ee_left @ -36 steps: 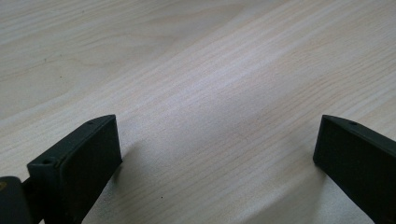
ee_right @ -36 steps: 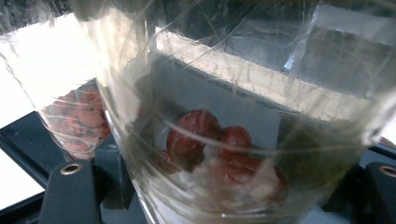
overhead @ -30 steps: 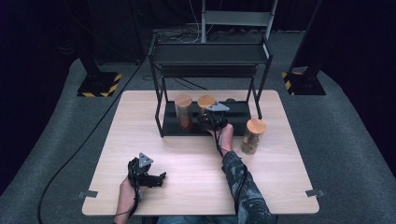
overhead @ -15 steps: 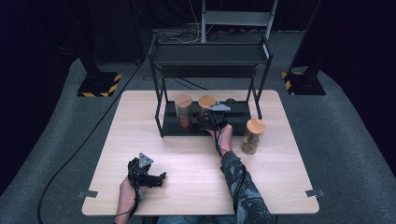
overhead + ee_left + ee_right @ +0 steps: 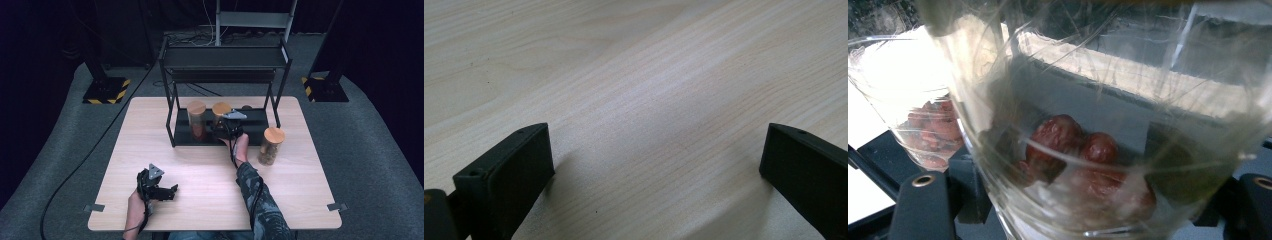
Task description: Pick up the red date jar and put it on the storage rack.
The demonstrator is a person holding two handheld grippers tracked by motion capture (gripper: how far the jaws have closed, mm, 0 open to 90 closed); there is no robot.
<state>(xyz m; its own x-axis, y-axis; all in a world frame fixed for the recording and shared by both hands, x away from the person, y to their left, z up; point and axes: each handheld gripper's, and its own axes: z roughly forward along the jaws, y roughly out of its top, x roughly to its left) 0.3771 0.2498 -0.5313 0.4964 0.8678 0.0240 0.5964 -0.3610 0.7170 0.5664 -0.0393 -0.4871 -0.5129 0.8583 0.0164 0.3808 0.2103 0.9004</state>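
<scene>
The right gripper has its black fingers standing on either side of the low body of a clear glass jar. Whether the pads actually press the glass I cannot tell; they look close in, possibly touching. The jar sits on the lower shelf of the black rack, the middle of the three jars, with a wooden lid on top. Inside lie a few red, wrinkled fruits, filling only the bottom.

Judging by that, the jar should be fairly light, but stiff, smooth and breakable. Glass against hard fingers may slip, so a hold around the lower or middle wall, square to the cylinder, seems safest; the lid may simply lift off and is no place to grip.

A neighbouring jar stands just left of it on the same shelf, close enough to be knocked. A third jar stands on the tabletop just right of the rack.

The right forearm reaches straight forward to the rack, wrist low under the upper shelf.

The left gripper rests well in front of the rack, near the tabletop's near edge, fingers wide apart over bare wood, holding nothing.
</scene>
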